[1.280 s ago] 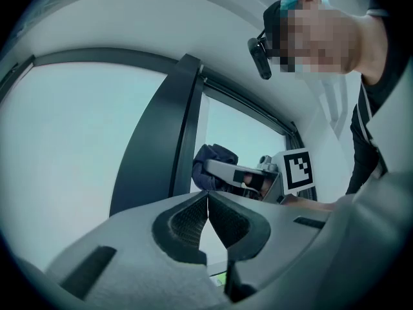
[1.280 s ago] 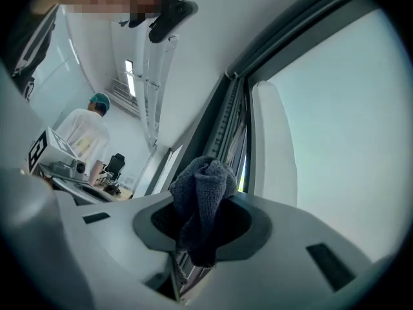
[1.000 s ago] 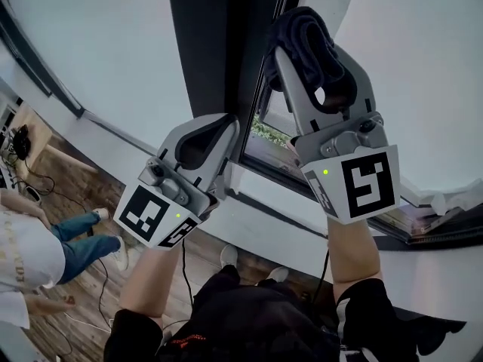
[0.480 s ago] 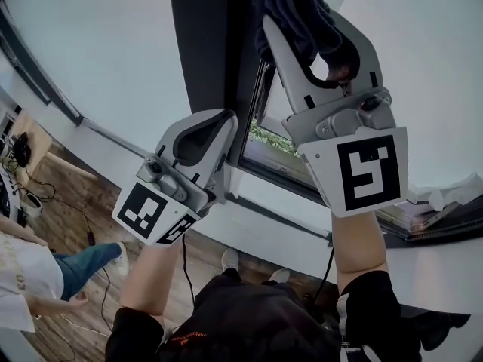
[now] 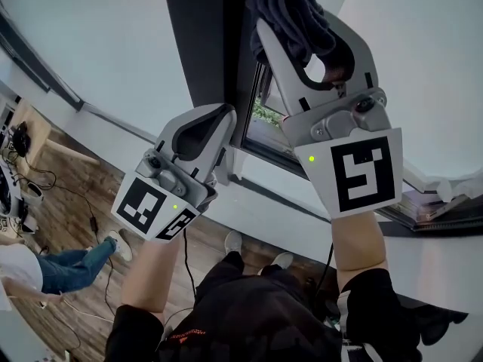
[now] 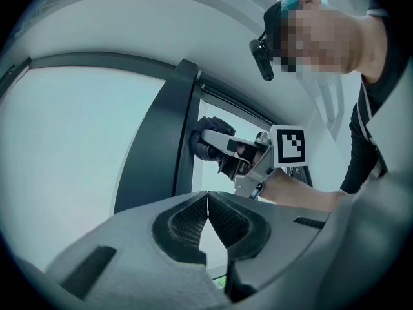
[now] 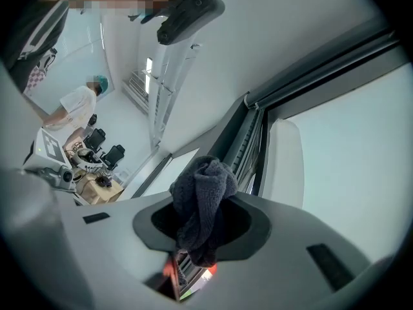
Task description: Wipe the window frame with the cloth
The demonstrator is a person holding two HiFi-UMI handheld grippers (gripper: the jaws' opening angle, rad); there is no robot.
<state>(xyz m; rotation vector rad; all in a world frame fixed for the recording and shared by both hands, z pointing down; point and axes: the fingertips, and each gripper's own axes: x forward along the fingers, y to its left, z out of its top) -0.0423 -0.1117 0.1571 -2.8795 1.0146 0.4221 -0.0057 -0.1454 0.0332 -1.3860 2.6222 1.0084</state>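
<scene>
There are two grippers, the left gripper [image 5: 213, 119] and the right gripper [image 5: 302, 36], and one cloth [image 5: 290, 6]. There is one window frame [image 5: 204, 44] and one bystander [image 5: 68, 266].

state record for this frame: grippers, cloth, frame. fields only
right gripper: shut on the cloth, raised high beside the window frame
cloth: dark, bunched, sticking out past the jaws; seems pressed to the frame's inner edge in the left gripper view
left gripper: shut, nothing between the jaws, held lower than the right
window frame: dark upright post, pale panes on both sides
task stage: cloth at the frame, wiping looks under way
bystander: legs in jeans, lower left of the head view
</scene>
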